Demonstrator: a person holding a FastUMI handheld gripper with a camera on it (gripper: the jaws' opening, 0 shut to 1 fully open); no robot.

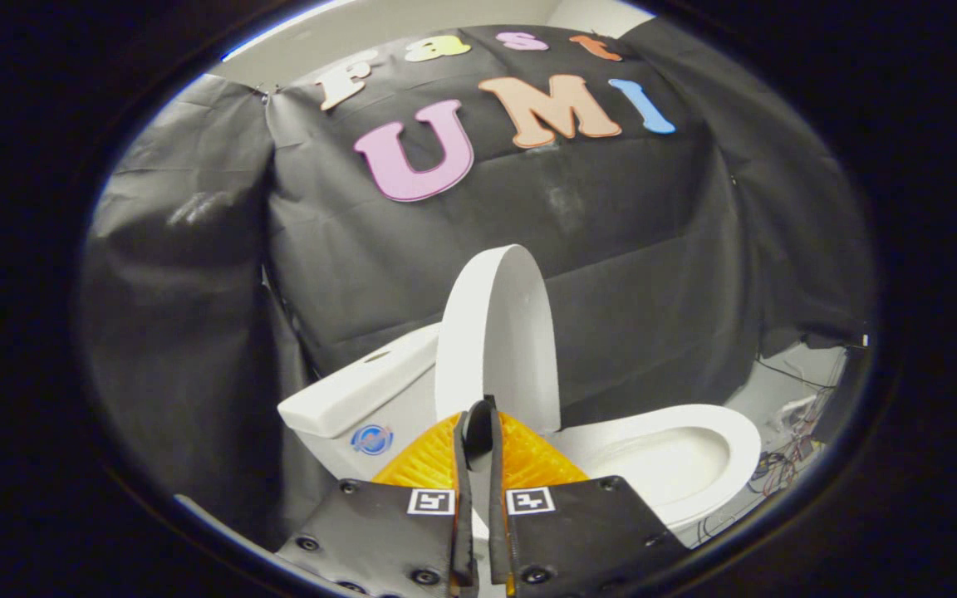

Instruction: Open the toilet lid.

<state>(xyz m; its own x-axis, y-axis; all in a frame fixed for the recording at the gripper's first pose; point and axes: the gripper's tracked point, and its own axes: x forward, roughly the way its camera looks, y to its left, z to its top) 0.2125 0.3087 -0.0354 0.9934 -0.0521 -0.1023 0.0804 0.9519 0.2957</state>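
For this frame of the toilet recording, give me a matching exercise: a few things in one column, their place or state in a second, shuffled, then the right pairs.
Things:
1. toilet lid
2. tank
3. toilet seat
4. hand-held gripper

Places or states:
A. lying flat around the open bowl
B. fingers nearly together, tips at the lid's lower edge
C. raised upright, standing on edge
D. behind the lid, against the black cloth wall, with a round blue sticker on its side

Pairs: 1-C, 2-D, 3-A, 4-B
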